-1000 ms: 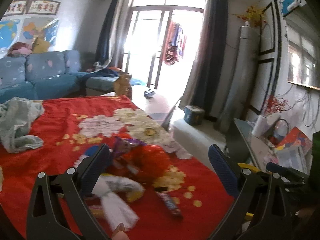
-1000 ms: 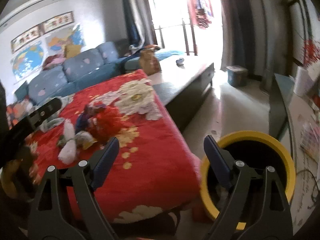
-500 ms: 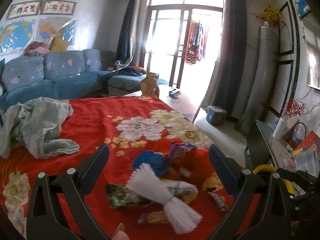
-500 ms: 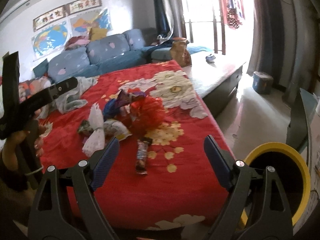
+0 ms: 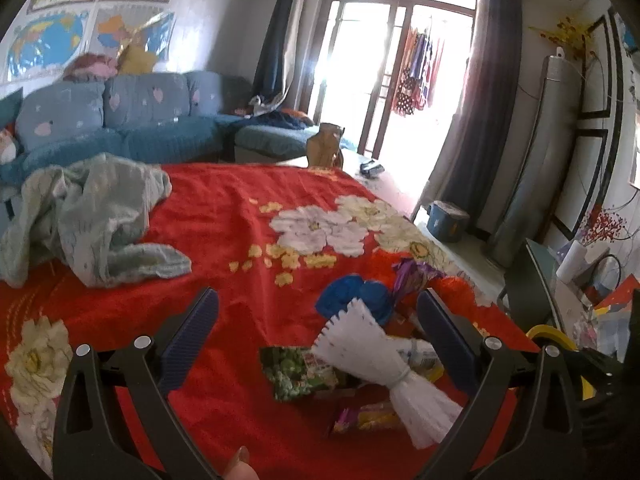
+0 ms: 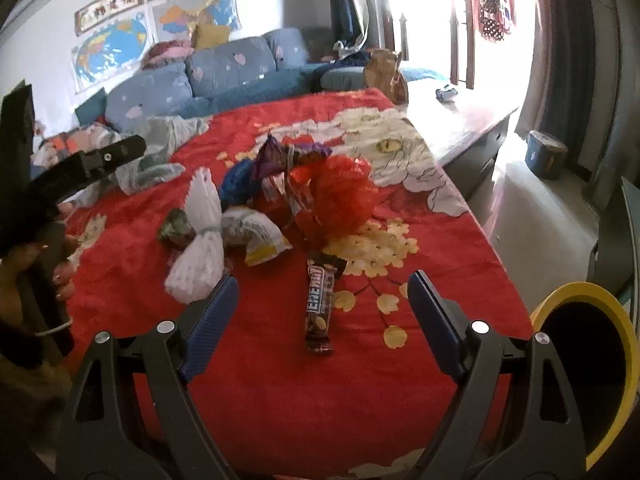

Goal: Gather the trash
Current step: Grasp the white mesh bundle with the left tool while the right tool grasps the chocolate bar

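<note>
A pile of trash lies on the red flowered cloth [image 6: 280,360]: a tied white plastic bag [image 6: 200,240] [image 5: 384,364], a blue bag [image 5: 352,300], a crumpled red bag [image 6: 340,196], a purple wrapper [image 6: 276,156], a green snack packet [image 5: 300,372] and a dark candy bar [image 6: 320,304]. My left gripper [image 5: 318,340] is open above the cloth, the white bag between its fingers without touching. My right gripper [image 6: 322,318] is open, with the candy bar lying between its fingers. A yellow-rimmed bin [image 6: 592,364] stands at the right.
A grey-green garment [image 5: 92,220] lies crumpled at the cloth's left. A blue sofa [image 5: 120,120] stands behind. A brown paper bag [image 6: 384,76] and a small object sit on the bare table end. A blue tub [image 6: 546,154] is on the floor by the curtain.
Both grippers swung left, from the table's right edge and the bin towards the pile. The right gripper came closer to the candy bar. Both stayed open.
</note>
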Tool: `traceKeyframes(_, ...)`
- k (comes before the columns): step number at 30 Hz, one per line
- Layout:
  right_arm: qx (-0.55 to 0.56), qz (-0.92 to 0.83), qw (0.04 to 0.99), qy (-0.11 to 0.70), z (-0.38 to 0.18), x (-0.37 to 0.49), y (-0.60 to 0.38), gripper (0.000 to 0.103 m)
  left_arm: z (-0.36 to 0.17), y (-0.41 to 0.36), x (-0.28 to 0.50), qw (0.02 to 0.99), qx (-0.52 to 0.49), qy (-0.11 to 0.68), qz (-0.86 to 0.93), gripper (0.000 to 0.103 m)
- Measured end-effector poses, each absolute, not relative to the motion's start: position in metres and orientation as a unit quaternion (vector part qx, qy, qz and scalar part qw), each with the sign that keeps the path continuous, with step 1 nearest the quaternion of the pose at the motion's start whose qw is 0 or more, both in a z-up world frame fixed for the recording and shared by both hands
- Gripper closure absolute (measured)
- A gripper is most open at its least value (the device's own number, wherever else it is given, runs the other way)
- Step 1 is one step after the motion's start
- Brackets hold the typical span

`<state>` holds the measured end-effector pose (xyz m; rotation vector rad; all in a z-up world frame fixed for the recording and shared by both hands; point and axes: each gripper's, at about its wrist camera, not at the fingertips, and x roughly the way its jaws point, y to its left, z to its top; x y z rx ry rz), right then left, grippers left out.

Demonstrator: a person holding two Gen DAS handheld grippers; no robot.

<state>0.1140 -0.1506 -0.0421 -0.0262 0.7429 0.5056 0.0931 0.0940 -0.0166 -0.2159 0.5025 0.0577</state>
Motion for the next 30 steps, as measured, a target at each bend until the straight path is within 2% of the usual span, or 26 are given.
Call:
traceKeyframes(4, -0.017, 0.247, 0.891, 0.381, -0.056, 0.121, -0.142, 0.025, -0.03, 0.093, 0.101, 0.953, -0.128, 0.276, 0.007, 0.008)
traceKeyframes(6, -0.02, 0.248, 0.886, 0.39, -0.062, 0.125, -0.14, 0.03, -0.037, 0.089, 0.105, 0.948, -0.134, 0.289, -0.006, 0.008)
traceKeyframes(8, -0.023, 0.249, 0.883, 0.398, -0.067, 0.127, -0.139, 0.033, -0.043, 0.085, 0.112, 0.942, -0.141, 0.303, -0.02, 0.018)
traceKeyframes(13, -0.021, 0.256, 0.873, 0.414, -0.077, 0.132, -0.136, 0.044, -0.058, 0.077, 0.128, 0.932, -0.152, 0.326, -0.028, 0.021)
traceKeyframes(15, -0.022, 0.261, 0.867, 0.423, -0.082, 0.135, -0.133, 0.054, -0.063, 0.075, 0.135, 0.93, -0.15, 0.334, -0.019, 0.021)
traceKeyframes(19, -0.019, 0.258, 0.864, 0.432, -0.087, 0.136, -0.134, 0.068, -0.068, 0.075, 0.147, 0.926, -0.156, 0.344, -0.006, 0.022)
traceKeyframes(21, -0.022, 0.257, 0.865, 0.43, -0.088, 0.136, -0.134, 0.08, -0.071, 0.074, 0.15, 0.923, -0.158, 0.349, -0.005, 0.027)
traceKeyframes(25, -0.018, 0.259, 0.864, 0.431, -0.088, 0.136, -0.137, 0.09, -0.081, 0.073, 0.156, 0.916, -0.158, 0.369, -0.002, 0.056)
traceKeyframes(27, -0.017, 0.26, 0.864, 0.431, -0.088, 0.137, -0.138, 0.091, -0.084, 0.074, 0.156, 0.914, -0.164, 0.37, -0.003, 0.063)
traceKeyframes(29, -0.014, 0.261, 0.864, 0.43, -0.087, 0.137, -0.14, 0.091, -0.082, 0.074, 0.152, 0.917, -0.163, 0.364, -0.006, 0.085)
traceKeyframes(30, -0.014, 0.262, 0.864, 0.429, -0.087, 0.137, -0.14, 0.091, -0.079, 0.074, 0.15, 0.919, -0.159, 0.36, -0.005, 0.086)
